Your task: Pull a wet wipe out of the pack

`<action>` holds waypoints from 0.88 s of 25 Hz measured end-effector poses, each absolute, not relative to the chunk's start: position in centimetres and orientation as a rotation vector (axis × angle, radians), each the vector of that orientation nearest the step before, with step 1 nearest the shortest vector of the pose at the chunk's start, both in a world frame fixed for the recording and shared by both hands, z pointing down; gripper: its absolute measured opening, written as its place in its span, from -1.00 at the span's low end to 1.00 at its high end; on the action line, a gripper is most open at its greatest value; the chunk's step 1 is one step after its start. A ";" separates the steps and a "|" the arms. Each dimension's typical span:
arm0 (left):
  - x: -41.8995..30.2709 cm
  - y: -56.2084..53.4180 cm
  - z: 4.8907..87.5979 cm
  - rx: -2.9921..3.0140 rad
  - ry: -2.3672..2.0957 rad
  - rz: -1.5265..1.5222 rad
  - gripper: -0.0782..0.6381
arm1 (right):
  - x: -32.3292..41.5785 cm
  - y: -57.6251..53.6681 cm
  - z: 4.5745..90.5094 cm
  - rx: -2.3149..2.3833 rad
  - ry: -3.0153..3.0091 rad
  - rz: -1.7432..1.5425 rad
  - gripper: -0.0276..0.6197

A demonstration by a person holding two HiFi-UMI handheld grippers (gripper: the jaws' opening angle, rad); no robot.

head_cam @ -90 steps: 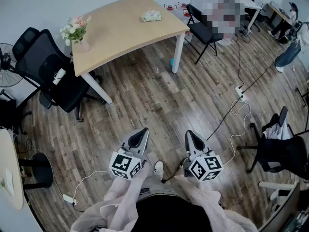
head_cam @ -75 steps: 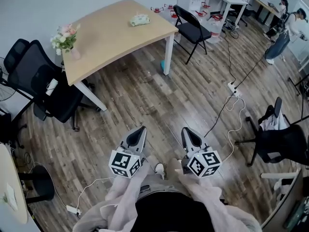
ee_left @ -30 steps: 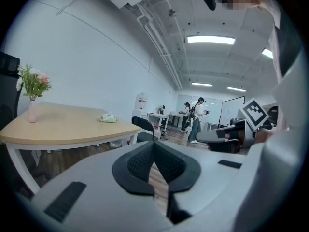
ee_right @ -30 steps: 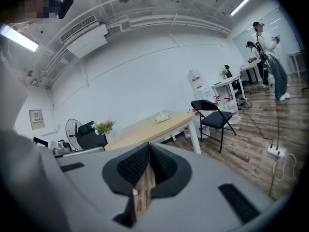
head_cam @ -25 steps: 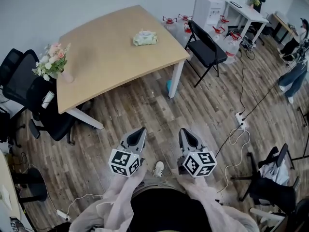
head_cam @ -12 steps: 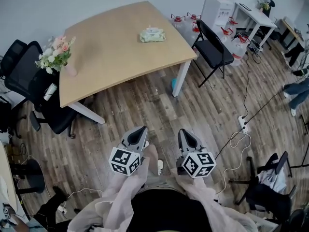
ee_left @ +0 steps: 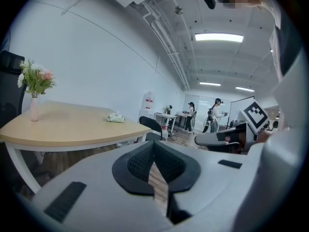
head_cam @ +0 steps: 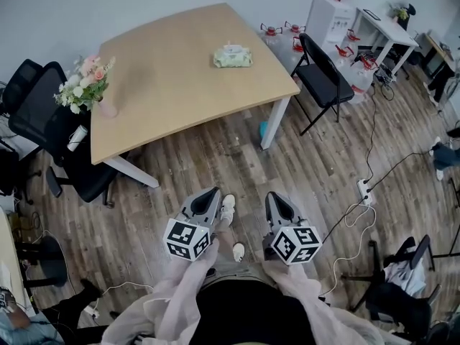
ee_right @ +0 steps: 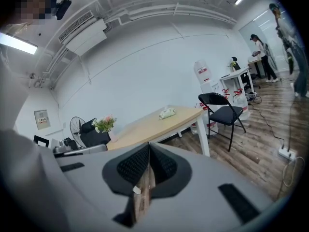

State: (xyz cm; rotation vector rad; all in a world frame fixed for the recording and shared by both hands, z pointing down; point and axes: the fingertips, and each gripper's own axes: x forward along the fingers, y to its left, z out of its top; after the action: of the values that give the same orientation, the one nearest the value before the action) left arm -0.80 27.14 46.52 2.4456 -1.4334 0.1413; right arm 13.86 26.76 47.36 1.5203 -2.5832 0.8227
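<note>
Wet wipe pack [head_cam: 232,57] on table [head_cam: 165,77], print unreadable; left gripper [head_cam: 213,193], right gripper [head_cam: 272,195] jaws clenched.

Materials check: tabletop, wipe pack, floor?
Tabletop: pale wood-look, matt, probably laminate; the colour is very even with little grain.
Wipe pack: soft plastic film by the look; pale green, puffy, rumpled outline.
Floor: grey-brown wood-look planks with visible grain and seams; real wood or vinyl, cannot tell.

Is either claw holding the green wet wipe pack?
No, the green wet wipe pack lies untouched on the light wooden table.
</note>
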 end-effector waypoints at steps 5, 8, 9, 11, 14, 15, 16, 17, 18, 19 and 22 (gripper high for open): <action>-1.7 23.3 46.5 2.428 -1.460 0.144 -0.75 | 12.9 23.1 47.1 1.502 -2.597 0.825 -0.87; -1.9 20.4 45.6 2.444 -1.463 0.141 -0.75 | 12.6 20.4 46.3 1.499 -2.614 0.811 -0.87; -2.0 19.4 45.3 2.451 -1.461 0.140 -0.75 | 12.5 19.4 46.0 1.503 -2.617 0.809 -0.87; -2.1 17.5 44.6 2.467 -1.460 0.145 -0.75 | 12.5 17.6 45.6 1.515 -2.618 0.809 -0.87; -2.3 14.8 44.2 2.481 -1.450 0.156 -0.75 | 12.4 15.0 45.4 1.536 -2.609 0.821 -0.87; -2.4 14.0 44.1 2.480 -1.444 0.157 -0.75 | 12.2 14.2 45.4 1.540 -2.604 0.827 -0.87; -2.7 13.1 44.1 2.479 -1.440 0.157 -0.75 | 12.0 13.3 45.4 1.542 -2.600 0.831 -0.87; -2.9 12.2 44.1 2.478 -1.436 0.156 -0.75 | 11.7 12.4 45.4 1.542 -2.597 0.833 -0.87; -3.2 11.3 44.0 2.477 -1.434 0.155 -0.75 | 11.4 11.5 45.3 1.541 -2.595 0.833 -0.87; -3.5 10.4 44.0 2.478 -1.430 0.154 -0.75 | 11.1 10.6 45.3 1.541 -2.594 0.832 -0.87; -4.1 7.9 44.1 2.479 -1.423 0.152 -0.75 | 10.2 8.0 45.3 1.536 -2.590 0.829 -0.87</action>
State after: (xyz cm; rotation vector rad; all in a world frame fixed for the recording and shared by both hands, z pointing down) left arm -4.11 7.87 44.06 2.4793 -1.4226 0.1523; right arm 10.15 8.05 45.34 1.5363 -2.5897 0.8293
